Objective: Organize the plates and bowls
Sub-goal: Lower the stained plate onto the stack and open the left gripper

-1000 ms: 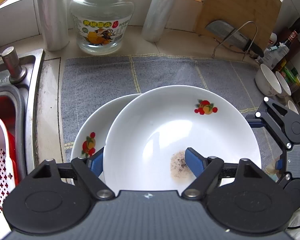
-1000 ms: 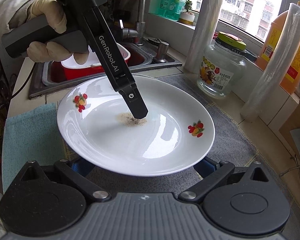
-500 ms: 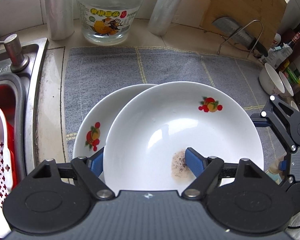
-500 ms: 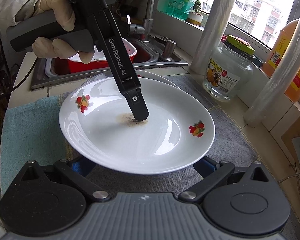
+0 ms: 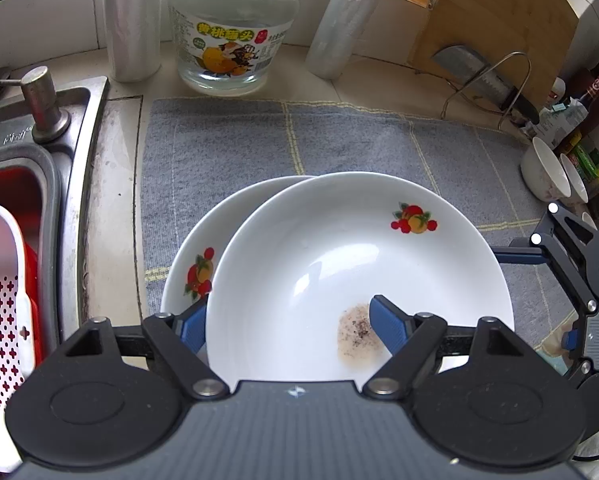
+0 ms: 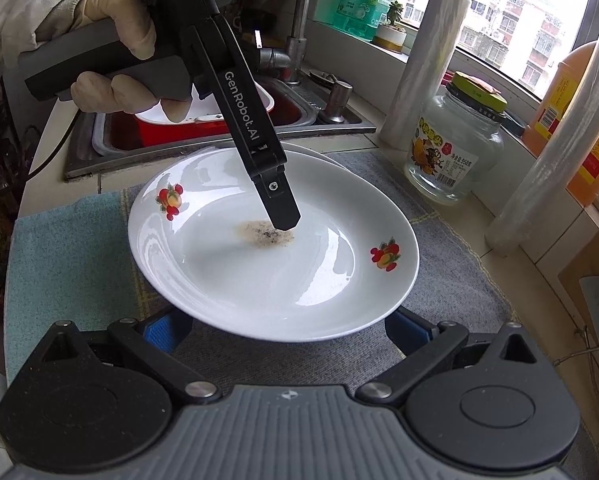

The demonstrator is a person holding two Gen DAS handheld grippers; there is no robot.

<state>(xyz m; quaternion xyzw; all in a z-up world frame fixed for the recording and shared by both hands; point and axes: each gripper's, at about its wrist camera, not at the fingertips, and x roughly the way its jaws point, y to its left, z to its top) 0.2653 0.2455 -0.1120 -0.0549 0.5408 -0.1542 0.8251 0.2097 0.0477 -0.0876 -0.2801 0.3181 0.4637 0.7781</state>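
Note:
A white plate with fruit prints and a brown food stain (image 5: 339, 264) is gripped at its near rim by my left gripper (image 5: 287, 328), one finger over and one under. It also shows in the right wrist view (image 6: 275, 264). It hangs over a second matching plate (image 5: 197, 256) lying on the grey mat (image 5: 339, 136), whose far rim peeks out in the right wrist view (image 6: 319, 153). My right gripper (image 6: 287, 328) is open, its fingers spread wide just under the held plate's near edge, apart from it. It appears at the right in the left wrist view (image 5: 579, 264).
A sink (image 5: 39, 152) with a red and white basket (image 5: 3, 280) lies left. A glass jar (image 5: 231, 32), two film rolls (image 5: 131, 20) and a cutting board (image 5: 499, 20) with a cleaver (image 5: 483, 76) stand behind. White bowls (image 5: 547, 168) sit far right. An orange bottle (image 6: 567, 112) stands by the window.
The left gripper has carried the stained plate further over the second plate, toward the sink. The right gripper has stayed open near the plate's edge.

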